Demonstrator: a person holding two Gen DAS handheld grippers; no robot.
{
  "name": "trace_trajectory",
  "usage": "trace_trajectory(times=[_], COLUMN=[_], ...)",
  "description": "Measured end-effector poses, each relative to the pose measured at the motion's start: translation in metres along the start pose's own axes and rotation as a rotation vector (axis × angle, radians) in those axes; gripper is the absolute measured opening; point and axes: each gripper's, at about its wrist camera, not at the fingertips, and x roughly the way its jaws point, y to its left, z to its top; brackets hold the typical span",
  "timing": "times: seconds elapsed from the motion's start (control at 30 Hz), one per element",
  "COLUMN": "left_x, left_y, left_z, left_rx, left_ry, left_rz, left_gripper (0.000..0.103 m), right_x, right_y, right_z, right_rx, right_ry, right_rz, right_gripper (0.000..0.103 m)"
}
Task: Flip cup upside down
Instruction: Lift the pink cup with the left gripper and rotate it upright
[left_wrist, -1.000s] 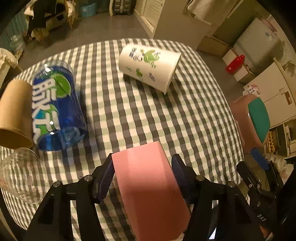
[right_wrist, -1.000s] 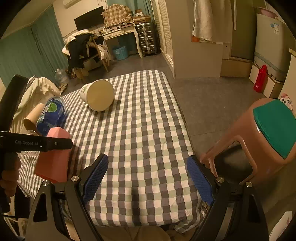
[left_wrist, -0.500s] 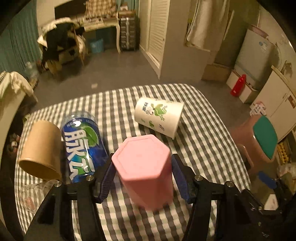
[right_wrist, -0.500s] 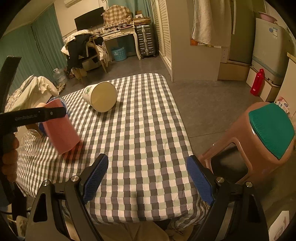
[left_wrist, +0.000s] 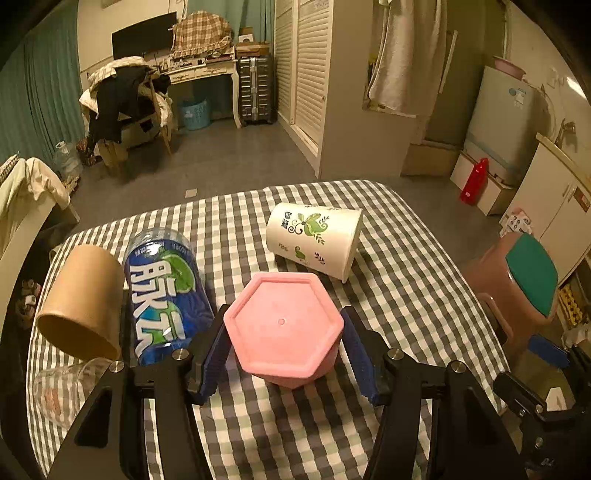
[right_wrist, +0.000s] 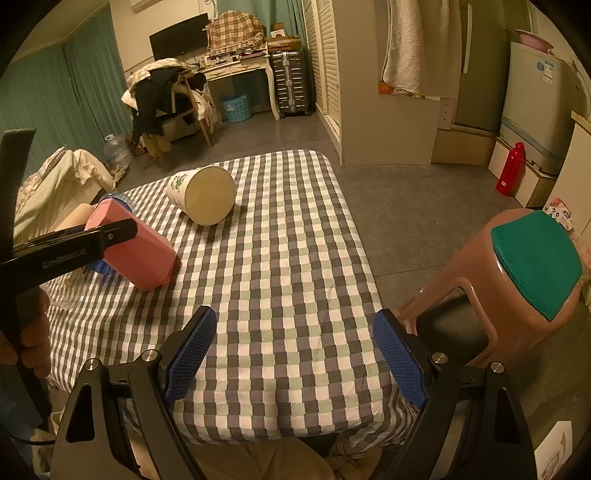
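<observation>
My left gripper (left_wrist: 282, 354) is shut on a pink hexagonal cup (left_wrist: 282, 325). The cup's closed base faces the left wrist camera. In the right wrist view the pink cup (right_wrist: 142, 256) is tilted, its base up and to the left, its lower mouth edge at or just above the checked tablecloth (right_wrist: 277, 258); the left gripper's black finger (right_wrist: 74, 247) crosses it. My right gripper (right_wrist: 295, 354) is open and empty over the table's near edge.
A white cup with green print (left_wrist: 314, 238) lies on its side behind the pink cup. A blue drink can (left_wrist: 162, 291), a brown paper cup (left_wrist: 79, 302) and a clear glass (left_wrist: 62, 391) lie at the left. A brown stool with a green top (right_wrist: 517, 288) stands right of the table.
My left gripper has turned the pink cup over and lowered it: its side wall faced the camera before, now its base does. The right gripper has not moved.
</observation>
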Motion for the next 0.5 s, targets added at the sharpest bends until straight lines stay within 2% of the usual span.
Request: trace_trajectory(times=[0.17, 0.27, 0.5], left_x=[0.005, -0.003, -0.014], left_y=[-0.002, -0.004, -0.02], left_z=[0.004, 0.004, -0.003], left_rx=[0.005, 0.004, 0.072], left_ry=[0.004, 0.022, 0.044], left_rz=[0.0, -0.035, -0.02], left_gripper=[0.059, 0.059, 0.059], right_x=[-0.004, -0.006, -0.005], right_y=[0.0, -0.002, -0.004], right_z=[0.001, 0.002, 0.005], right_rx=[0.0, 0.004, 0.014], right_ry=[-0.007, -0.013, -0.015], right_rz=[-0.005, -0.009, -0.002], right_gripper=[0.087, 0.087, 0.087])
